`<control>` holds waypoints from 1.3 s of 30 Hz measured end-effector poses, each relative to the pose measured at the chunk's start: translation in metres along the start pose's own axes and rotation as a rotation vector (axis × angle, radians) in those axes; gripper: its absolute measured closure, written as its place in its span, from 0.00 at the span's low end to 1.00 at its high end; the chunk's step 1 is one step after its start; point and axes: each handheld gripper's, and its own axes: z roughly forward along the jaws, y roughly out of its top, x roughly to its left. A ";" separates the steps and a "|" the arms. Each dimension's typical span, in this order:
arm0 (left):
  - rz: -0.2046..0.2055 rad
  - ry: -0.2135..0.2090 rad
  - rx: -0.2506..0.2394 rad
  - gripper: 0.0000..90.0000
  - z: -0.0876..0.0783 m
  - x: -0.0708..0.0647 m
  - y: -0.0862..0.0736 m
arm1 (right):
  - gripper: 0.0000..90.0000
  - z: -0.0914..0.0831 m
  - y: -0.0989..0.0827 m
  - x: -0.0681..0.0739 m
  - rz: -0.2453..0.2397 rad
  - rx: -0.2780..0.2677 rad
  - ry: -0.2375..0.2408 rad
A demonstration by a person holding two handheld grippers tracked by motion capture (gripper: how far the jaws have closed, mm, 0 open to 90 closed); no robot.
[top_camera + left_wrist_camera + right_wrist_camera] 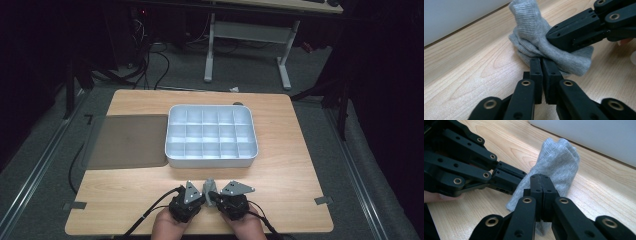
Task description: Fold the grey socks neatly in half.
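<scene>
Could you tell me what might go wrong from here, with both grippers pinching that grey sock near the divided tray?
1. The left gripper and the right gripper each pinch only a thin fold of the grey sock, so the knit could slip out if pulled.
2. The two grippers sit very close together; they might knock each other.
3. The sock stands bunched just short of the white tray, and its compartments look small, so it may snag on a divider.

A: Where does the sock (208, 187) sit?
B: On the table (125, 200), near its front edge, between the left gripper (201, 197) and the right gripper (212, 196).
A: And behind it?
B: The compartment tray (211, 159); a mat (129, 141) lies to the tray's left.
</scene>
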 end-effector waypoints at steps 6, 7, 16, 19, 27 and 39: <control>-0.043 -0.010 -0.024 0.91 -0.008 0.009 -0.007 | 1.00 0.001 -0.001 0.003 -0.024 -0.005 -0.014; -0.052 -0.011 -0.032 0.91 -0.010 0.010 -0.008 | 1.00 0.001 -0.002 0.003 -0.024 -0.006 -0.013; -0.068 -0.018 -0.164 1.00 -0.025 0.010 0.008 | 1.00 0.001 -0.003 0.003 -0.024 -0.016 -0.009; -0.053 -0.033 -0.191 1.00 -0.025 0.005 0.021 | 1.00 0.001 -0.003 0.002 -0.024 -0.021 -0.006; -0.062 -0.046 -0.130 1.00 0.006 0.007 0.037 | 1.00 0.001 -0.004 0.003 -0.023 -0.026 -0.007; -0.089 -0.026 -0.147 1.00 0.011 0.012 0.021 | 1.00 -0.009 -0.003 0.003 -0.014 -0.046 0.000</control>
